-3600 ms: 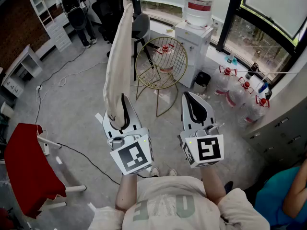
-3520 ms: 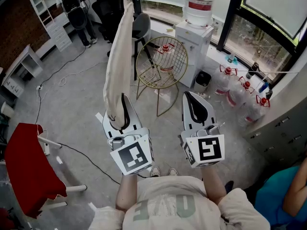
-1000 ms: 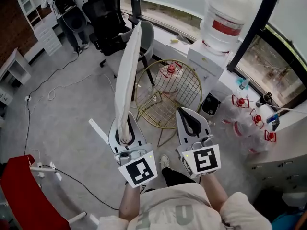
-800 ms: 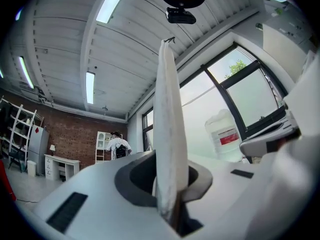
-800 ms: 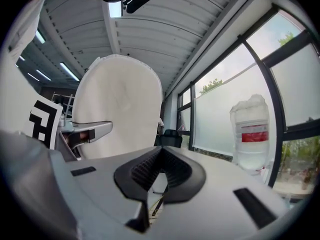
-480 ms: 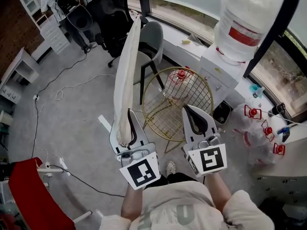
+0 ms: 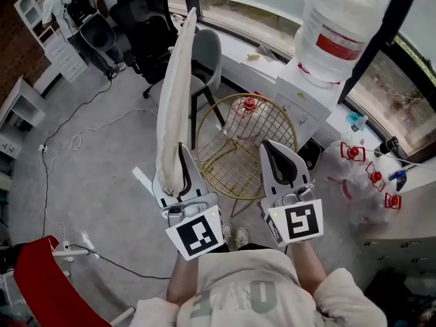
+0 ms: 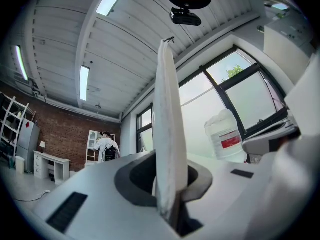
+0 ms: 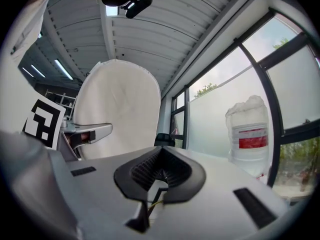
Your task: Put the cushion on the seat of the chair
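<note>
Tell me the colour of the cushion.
Cream-white. The cushion shows best in the right gripper view, where its broad face is turned to the camera.

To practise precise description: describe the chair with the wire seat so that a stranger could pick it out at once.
Find the white water dispenser topped by a big bottle. Right in front of it stands the gold wire chair, round and see-through. Unlike the grey chair and the black office chair nearby, it is bare metal mesh with no padding.
</note>
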Motion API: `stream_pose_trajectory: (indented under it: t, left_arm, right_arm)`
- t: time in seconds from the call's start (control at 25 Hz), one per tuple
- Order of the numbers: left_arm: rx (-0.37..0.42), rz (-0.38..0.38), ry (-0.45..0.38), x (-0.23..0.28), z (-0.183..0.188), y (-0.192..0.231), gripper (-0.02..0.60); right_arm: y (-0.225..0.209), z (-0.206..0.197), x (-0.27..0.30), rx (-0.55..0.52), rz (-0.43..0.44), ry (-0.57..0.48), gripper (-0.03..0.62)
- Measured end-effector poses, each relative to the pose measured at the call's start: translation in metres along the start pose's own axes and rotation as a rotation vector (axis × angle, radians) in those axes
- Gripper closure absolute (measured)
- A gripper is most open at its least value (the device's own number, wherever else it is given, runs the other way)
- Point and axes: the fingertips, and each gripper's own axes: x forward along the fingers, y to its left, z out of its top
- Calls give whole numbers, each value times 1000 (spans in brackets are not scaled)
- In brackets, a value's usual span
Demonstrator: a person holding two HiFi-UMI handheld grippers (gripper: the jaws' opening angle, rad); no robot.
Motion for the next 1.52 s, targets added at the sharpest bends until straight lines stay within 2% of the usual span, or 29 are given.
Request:
stream_pose_trajectory:
  t: [0.36,0.96,1.12,1.28,1.52]
  left_arm:
    - [-14,-49,-36,12,4,-5,529]
    - [-15,-99,-18,28,-5,-20,529]
    - [0,-131,49,38,-34,-30,529]
    - [22,-161,75,58,-70,-41,529]
    - [13,-208,174,73,-171,-52,529]
  right_arm:
    - [-6,4,3,-3,-62,-33,579]
    - [-17,1,23,45,-53,-58,579]
    - [-21,-18,33,64,-54,-29,579]
    - [-32,-52,44,84,-67,8,579]
    - [-41,-138,57,129,-68,112,579]
